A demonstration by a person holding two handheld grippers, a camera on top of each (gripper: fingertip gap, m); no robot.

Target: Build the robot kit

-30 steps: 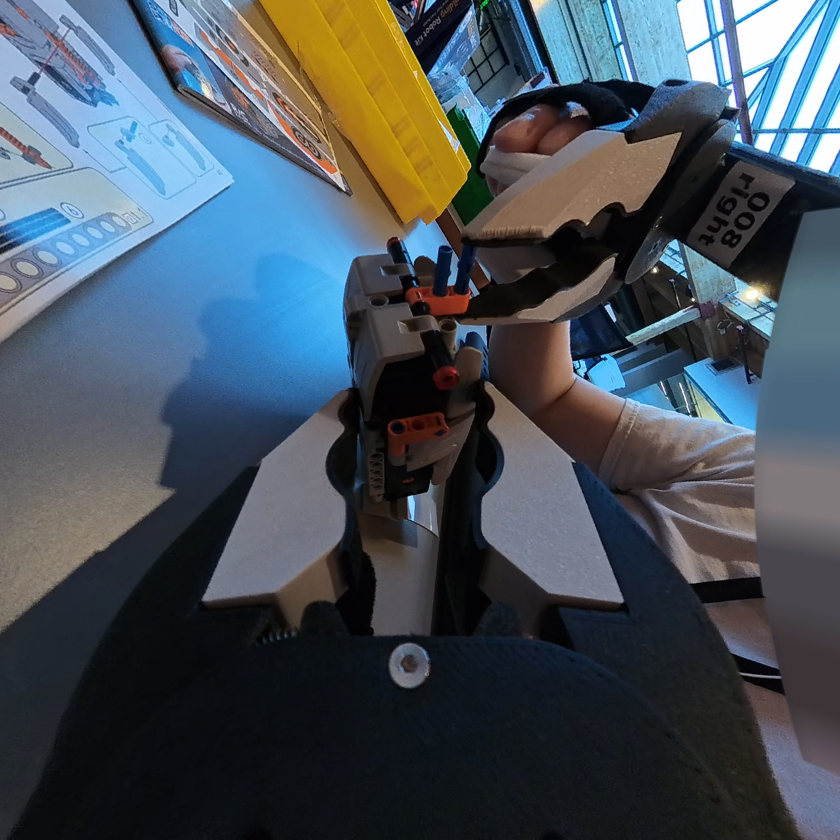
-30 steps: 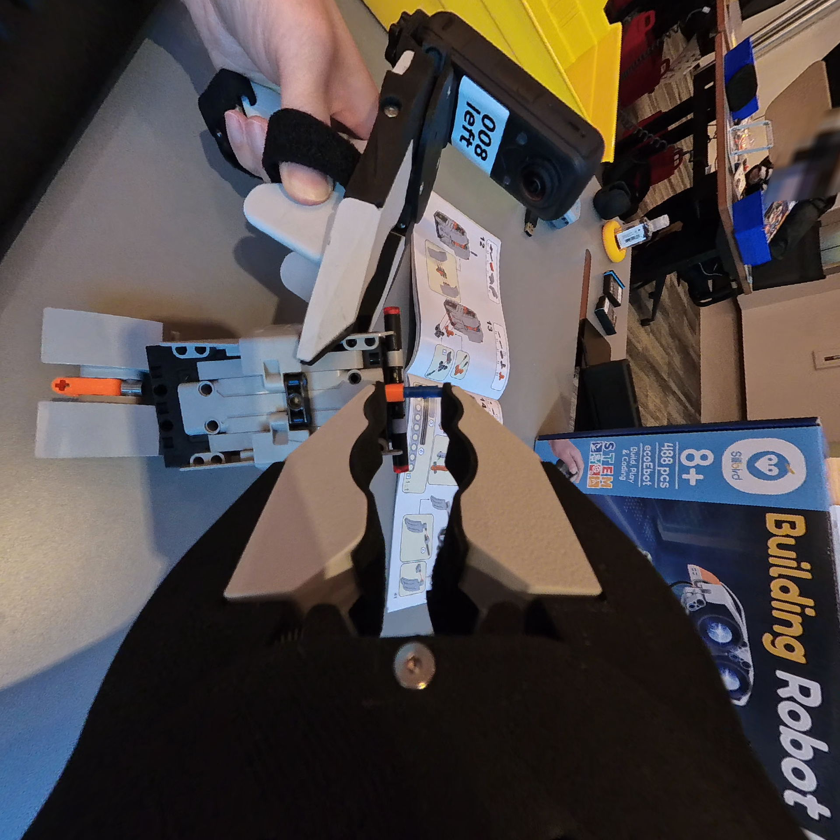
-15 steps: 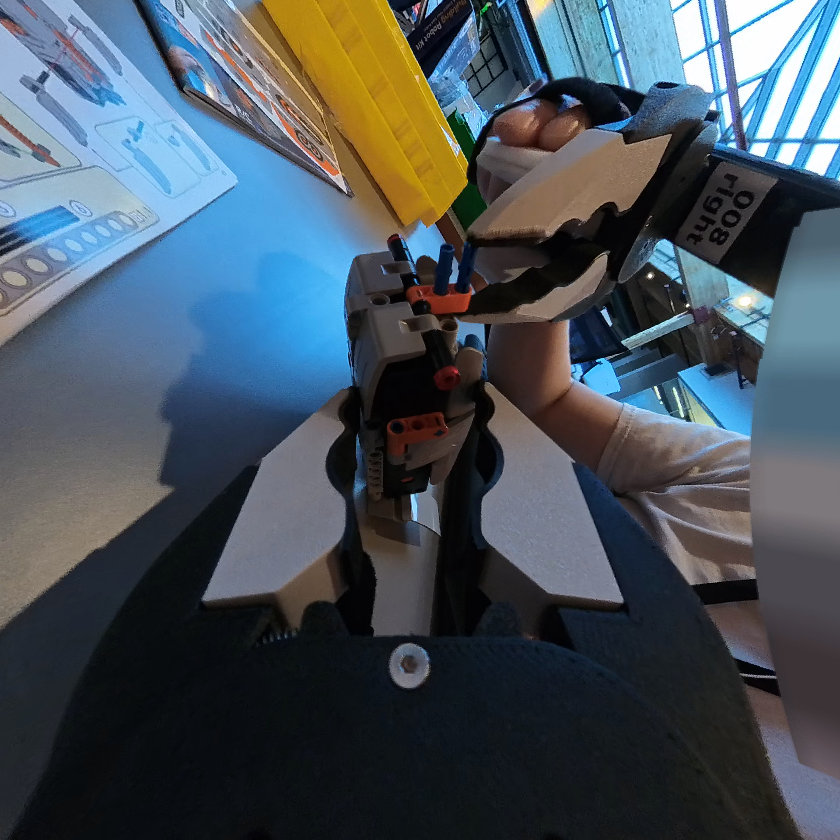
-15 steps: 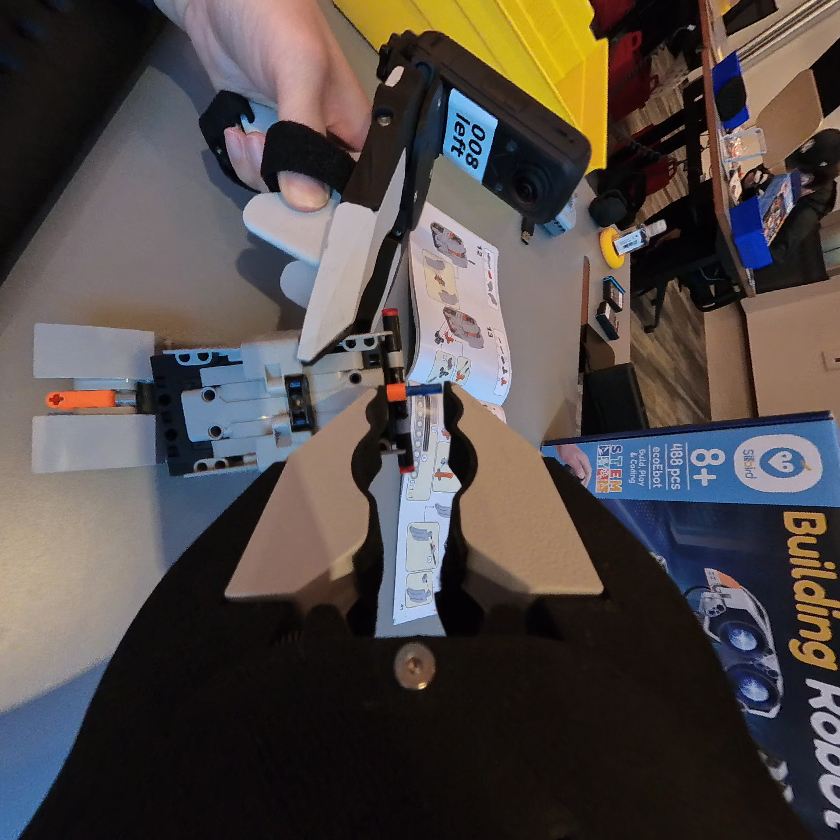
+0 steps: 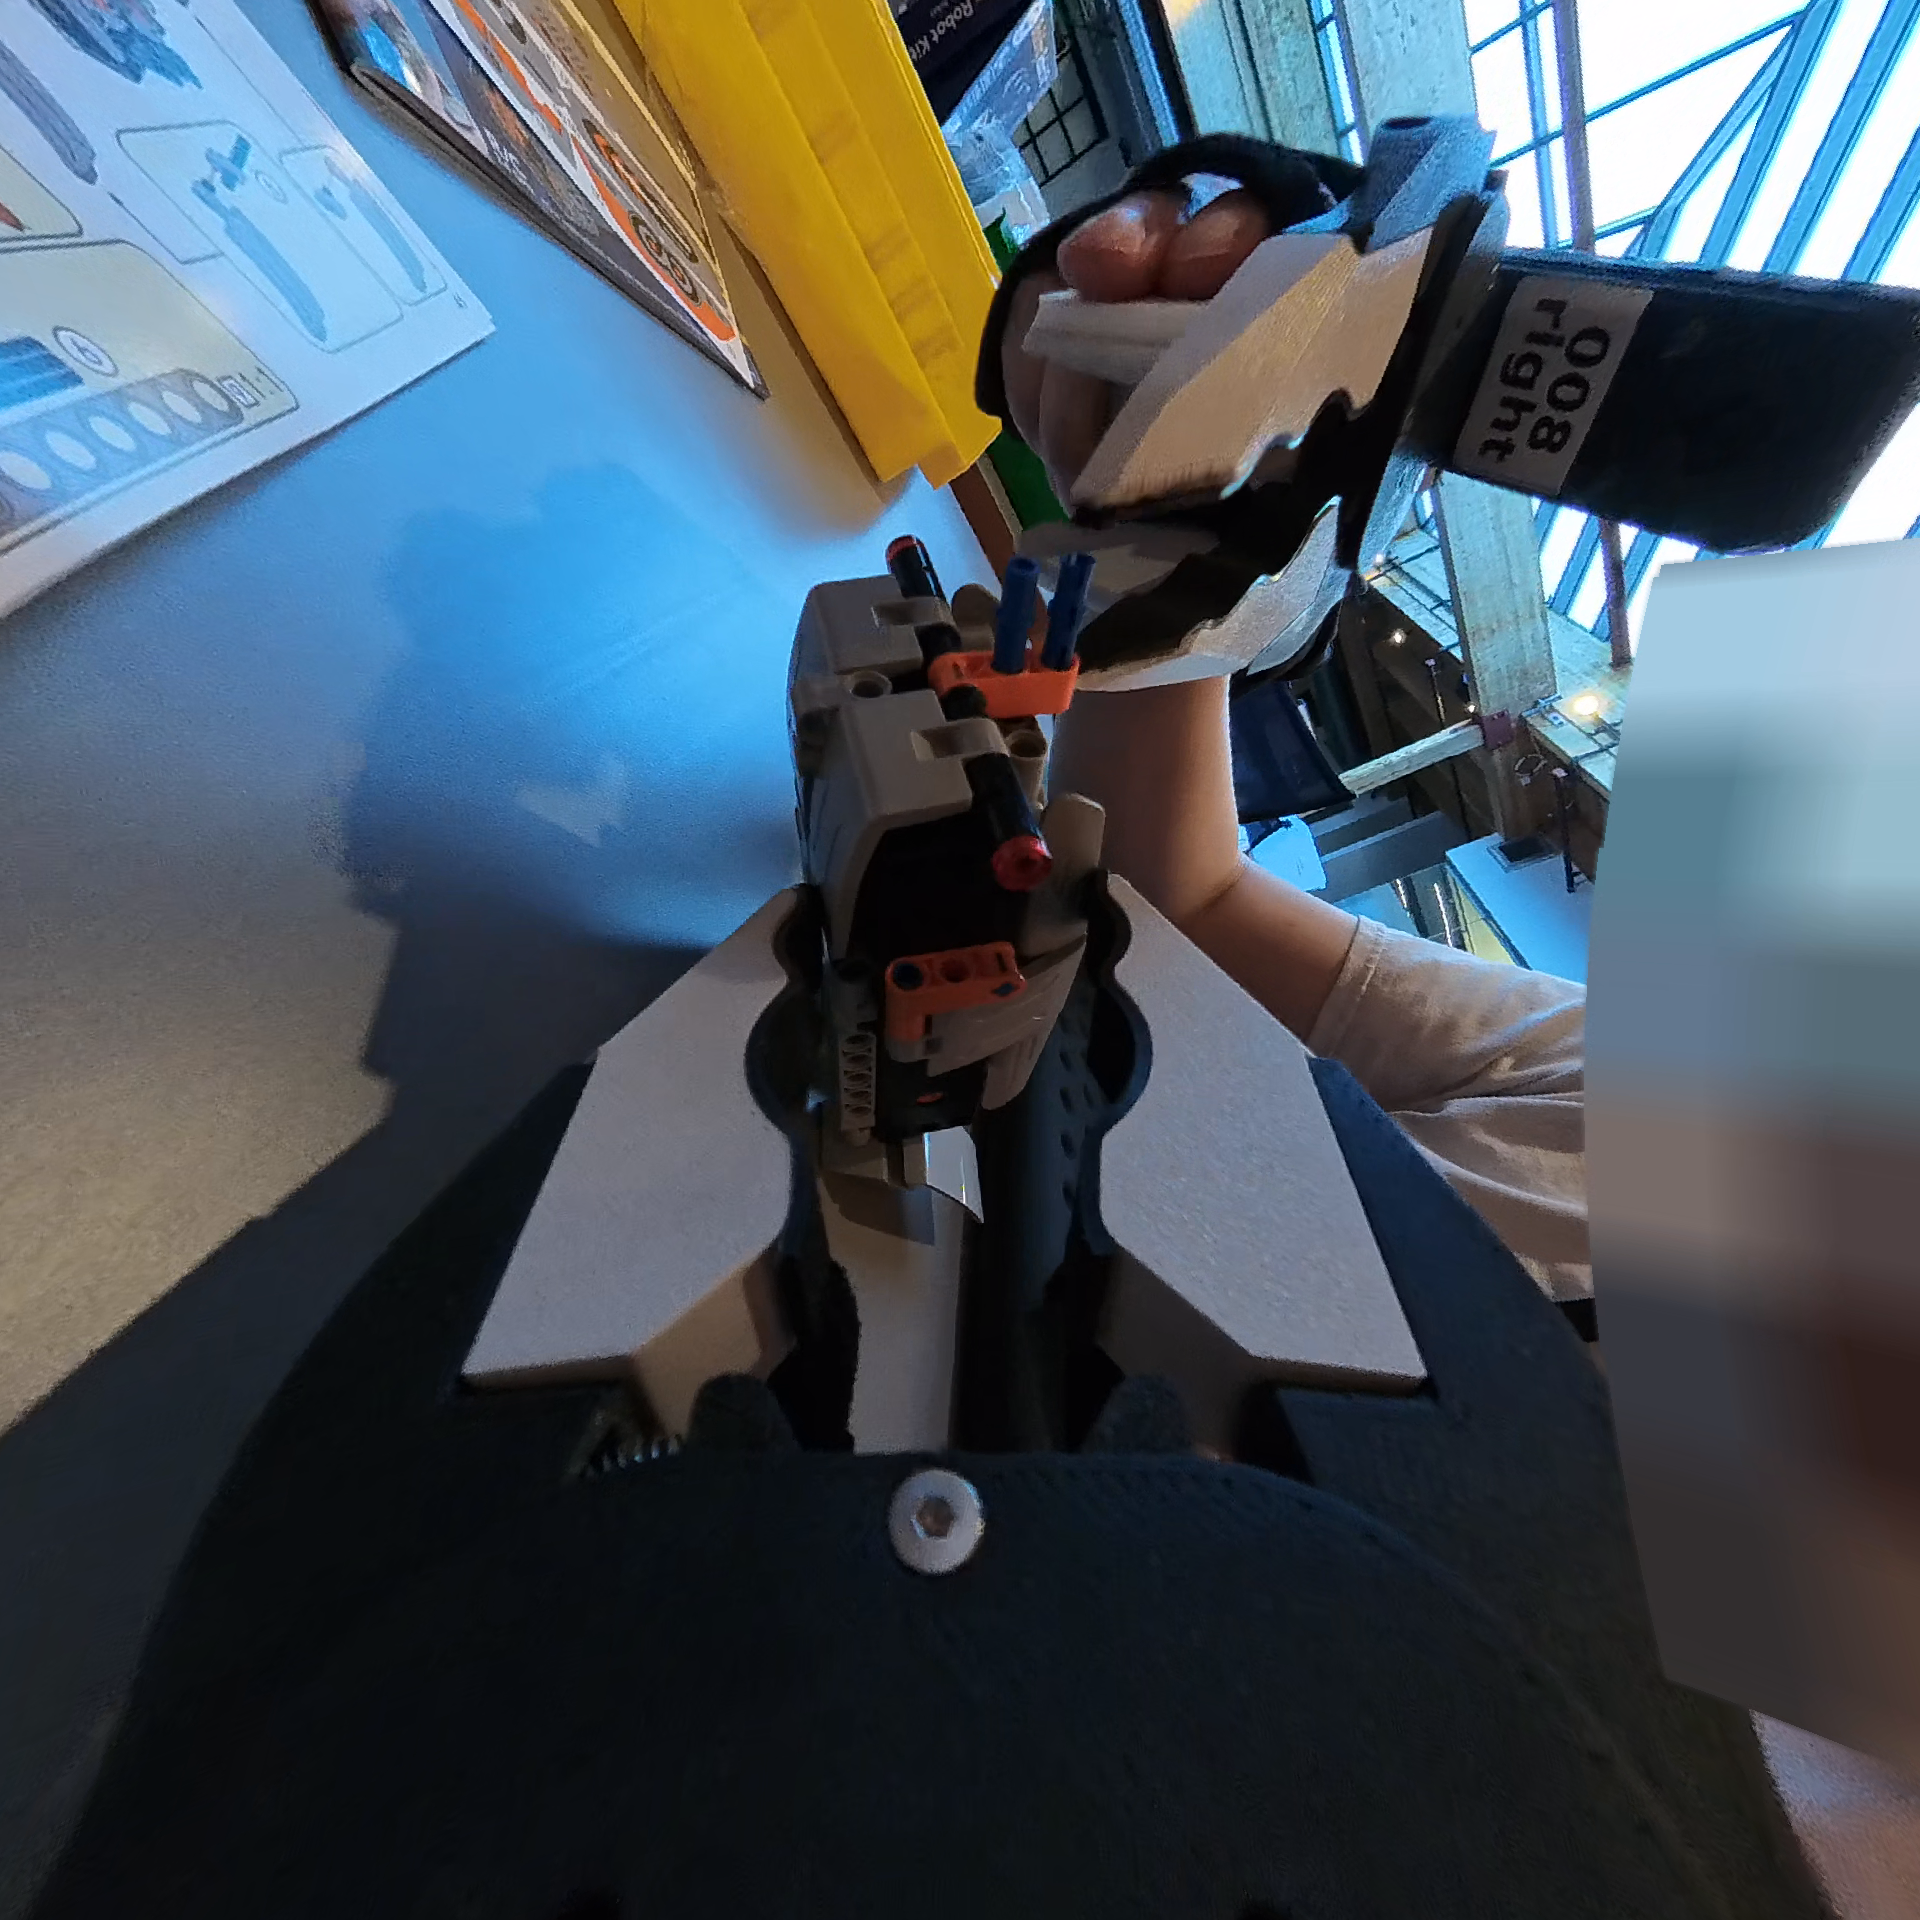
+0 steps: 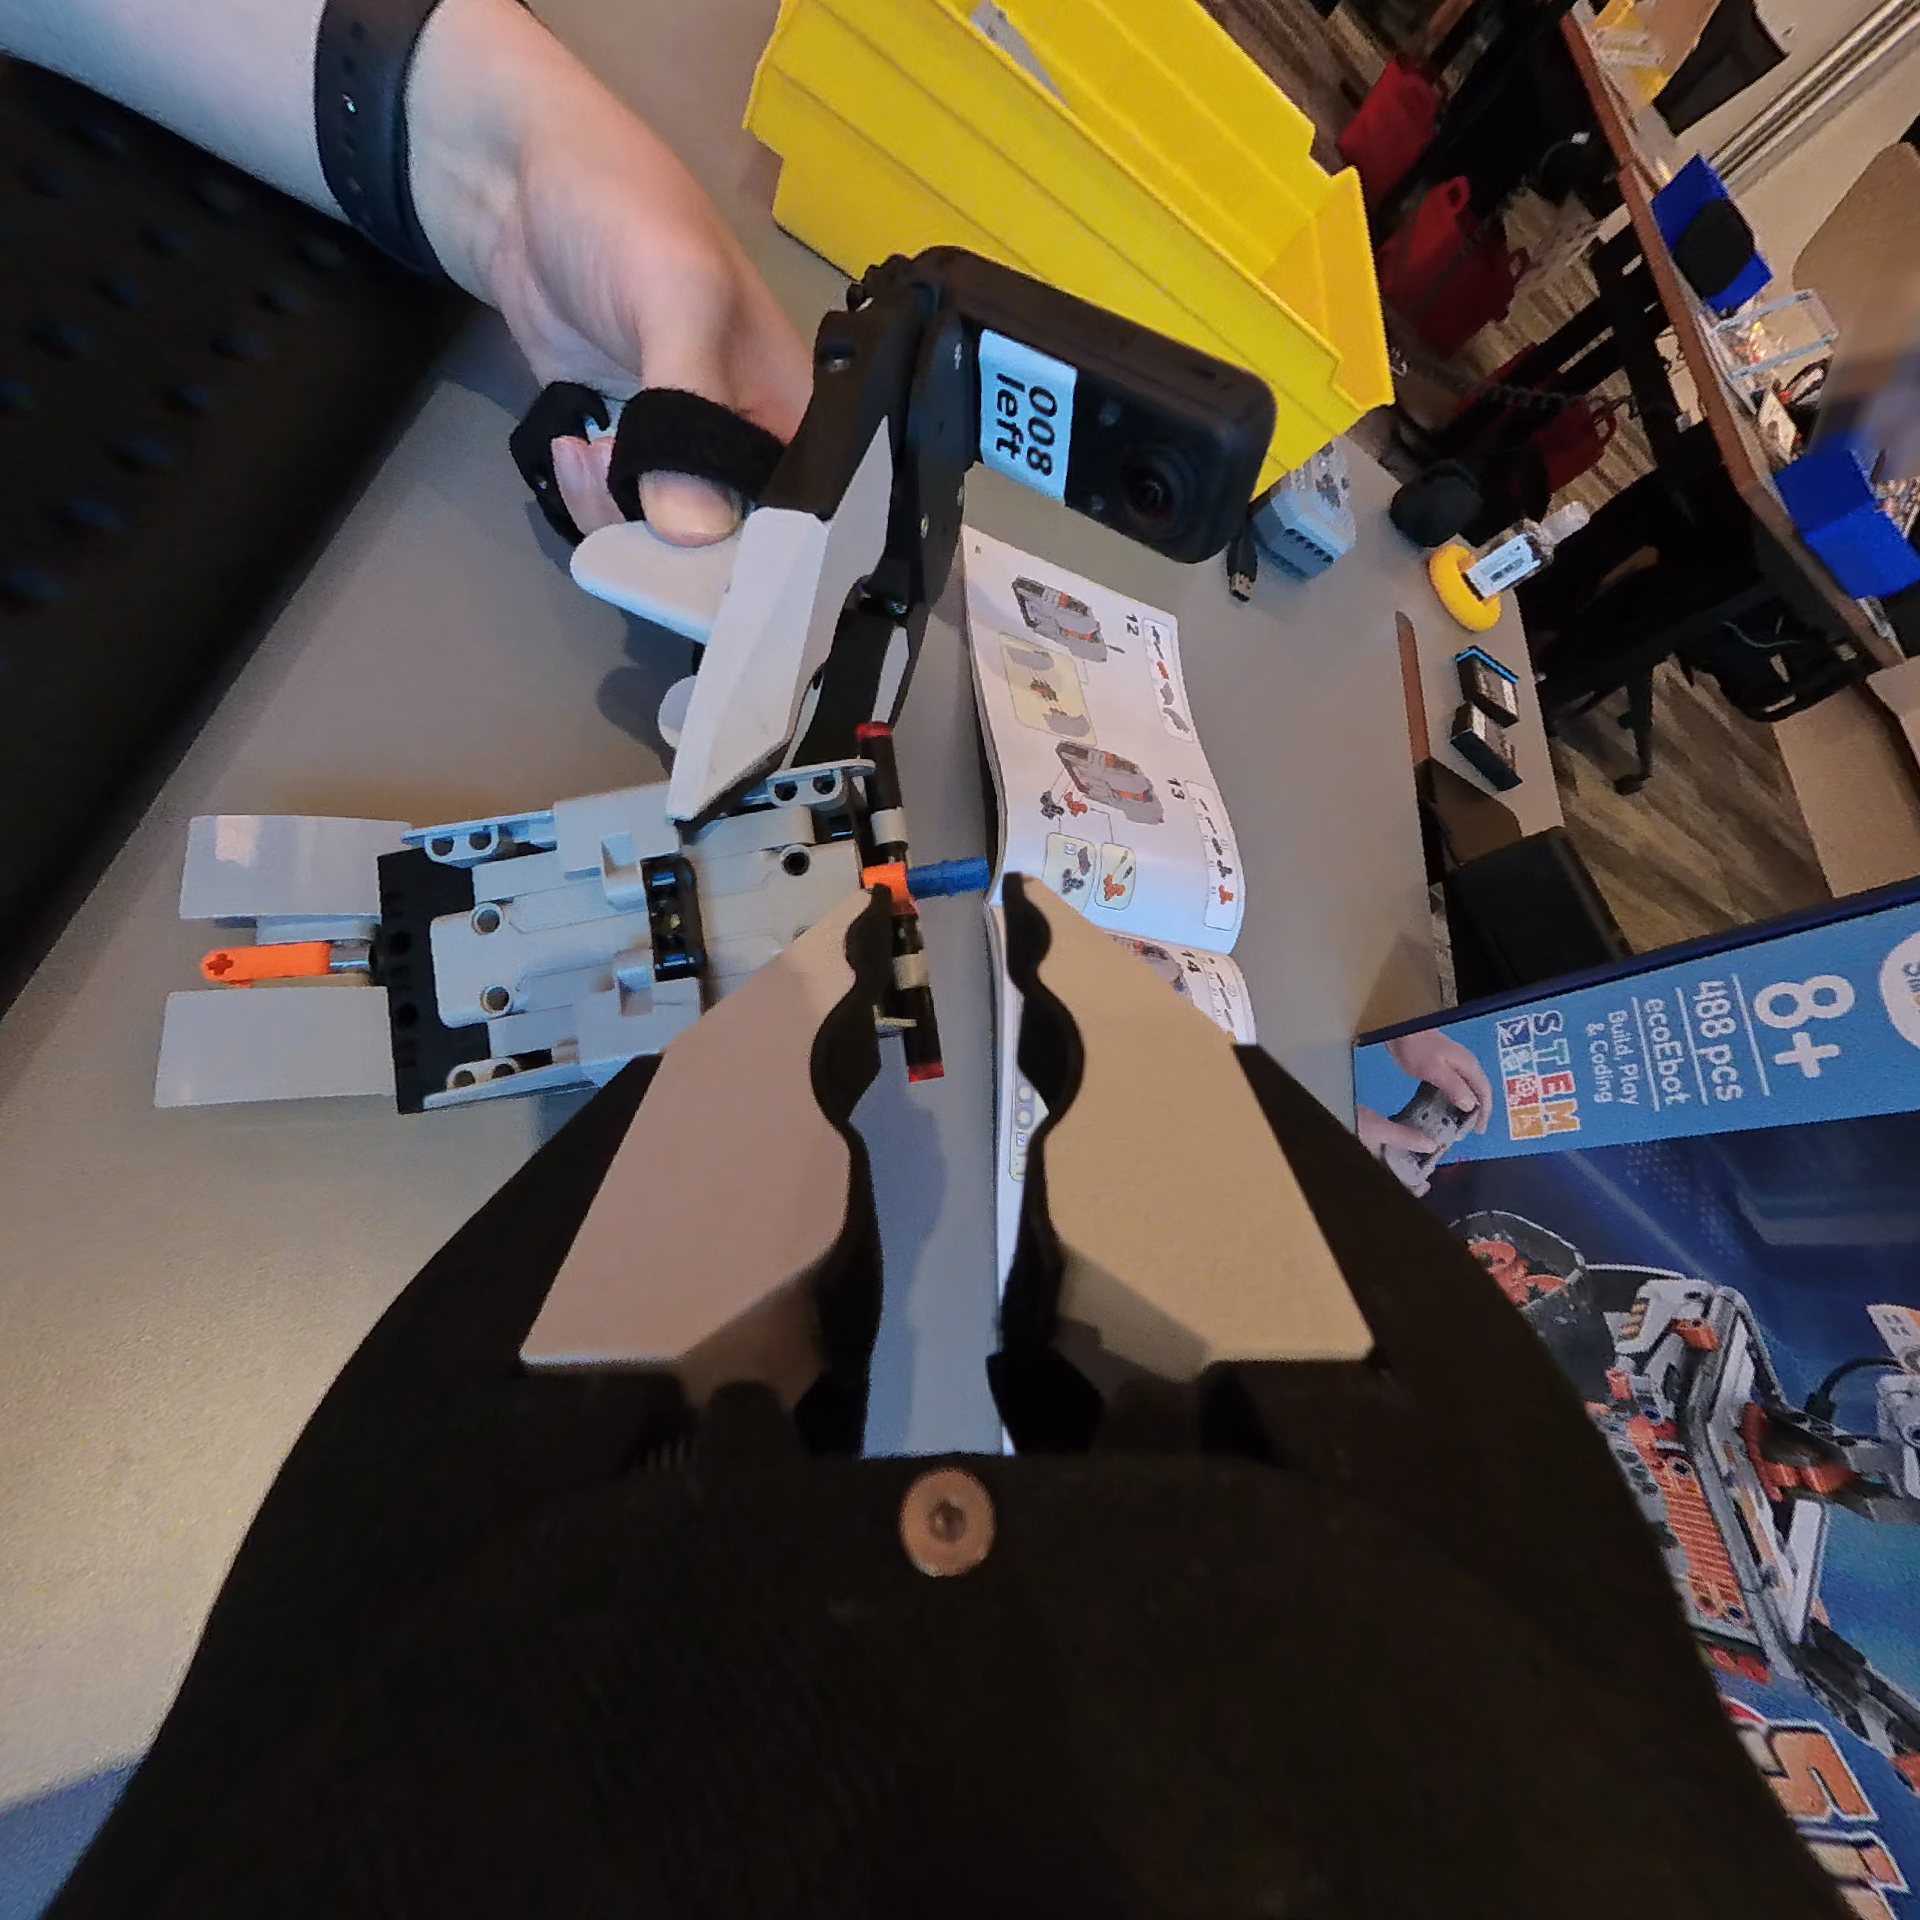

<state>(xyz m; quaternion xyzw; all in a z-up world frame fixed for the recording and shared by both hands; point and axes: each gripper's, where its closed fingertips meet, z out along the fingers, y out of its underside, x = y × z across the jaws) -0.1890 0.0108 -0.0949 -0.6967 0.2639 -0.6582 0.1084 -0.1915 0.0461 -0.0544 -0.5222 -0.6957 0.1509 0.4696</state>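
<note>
My left gripper [image 5: 951, 935] is shut on a grey and black brick model [image 5: 883, 748] that lies on the grey table [image 5: 208, 1039]. An orange connector [image 5: 1003, 681] with two blue pins [image 5: 1013, 613] sits on the black axle at the model's far end. My right gripper [image 6: 940, 904] is open, with its tips just beside the connector [image 6: 883, 878] and a blue pin [image 6: 945, 875], holding nothing. In the right wrist view the left gripper [image 6: 748, 800] clamps the model [image 6: 582, 935] from above. The right gripper also shows in the left wrist view [image 5: 1086, 587].
Yellow bins [image 6: 1091, 177] stand behind the model. An open instruction booklet [image 6: 1101, 748] lies beside it, and a blue kit box [image 6: 1662, 1143] lies to the right. Small items, among them a yellow ring [image 6: 1460, 597], sit near the far table edge. The tips of one gripper are about 5 cm away from the tips of the other.
My right gripper has opened and let go of the orange connector, which stays on the model's axle. It has drawn back a little. My left gripper still holds the model.
</note>
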